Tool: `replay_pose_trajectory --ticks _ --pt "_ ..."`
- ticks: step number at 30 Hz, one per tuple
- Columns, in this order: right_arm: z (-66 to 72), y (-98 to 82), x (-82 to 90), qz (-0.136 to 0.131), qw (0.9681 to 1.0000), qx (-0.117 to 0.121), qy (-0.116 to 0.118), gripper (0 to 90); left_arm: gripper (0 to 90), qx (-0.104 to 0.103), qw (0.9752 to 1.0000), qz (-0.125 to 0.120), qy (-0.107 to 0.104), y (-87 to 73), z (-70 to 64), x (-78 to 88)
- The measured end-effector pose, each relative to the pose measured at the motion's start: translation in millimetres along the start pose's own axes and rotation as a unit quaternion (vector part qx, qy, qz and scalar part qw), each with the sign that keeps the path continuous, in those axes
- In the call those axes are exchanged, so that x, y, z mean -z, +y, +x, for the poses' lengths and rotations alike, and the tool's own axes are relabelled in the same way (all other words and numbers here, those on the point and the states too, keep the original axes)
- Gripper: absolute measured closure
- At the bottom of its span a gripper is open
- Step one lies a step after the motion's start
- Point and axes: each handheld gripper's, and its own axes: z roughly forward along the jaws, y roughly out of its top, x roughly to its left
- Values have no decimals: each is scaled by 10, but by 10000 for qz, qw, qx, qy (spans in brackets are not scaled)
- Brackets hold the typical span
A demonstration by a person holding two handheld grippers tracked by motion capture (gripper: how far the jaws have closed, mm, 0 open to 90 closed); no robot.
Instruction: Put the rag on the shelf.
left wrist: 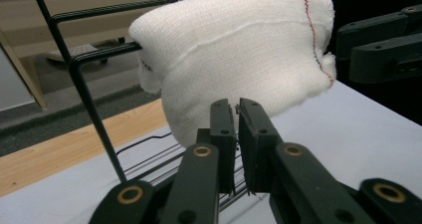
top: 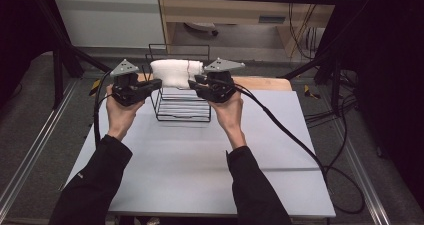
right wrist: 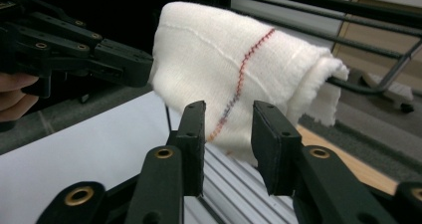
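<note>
Where my sleeves come over the near edge of the table (top: 200,175), I see both forearms reaching toward the far edge, one hand-held gripper in each hand. My left hand-held gripper (left wrist: 236,115) has its jaws drawn almost together, only a thin slit between them, and from its own view I cannot tell whether any cloth is pinched in that slit; the tips sit right at the lower edge of the white cloth (left wrist: 234,55). My right hand-held gripper (right wrist: 228,129) is released, its jaws standing well apart with the cloth's red stitched seam showing in the gap just beyond them. Between the two, near the middle of the table's far edge, stands a black wire rack (top: 182,107), and the white cloth lies draped over its top bars, hanging down on the side facing me. Beyond the far edge runs a strip of bare wood.
</note>
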Motion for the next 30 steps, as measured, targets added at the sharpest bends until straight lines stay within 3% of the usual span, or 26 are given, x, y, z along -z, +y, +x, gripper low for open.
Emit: replay_pose_trajectory --ticks 5,15,23,30 --pt "-4 -60 159 37 9999 -118 114 523 730 -9 9999 117 -30 -87 -9 73" --pt "-87 -199 457 45 9993 -339 133 185 378 -170 9989 437 -80 -338 -60 153" --pt "-221 -466 660 183 9988 -444 91 68 181 -124 9982 575 -114 -619 -41 210" --pt "-328 -774 810 310 9972 -670 151 15 109 -147 9983 545 -153 -843 -22 303"
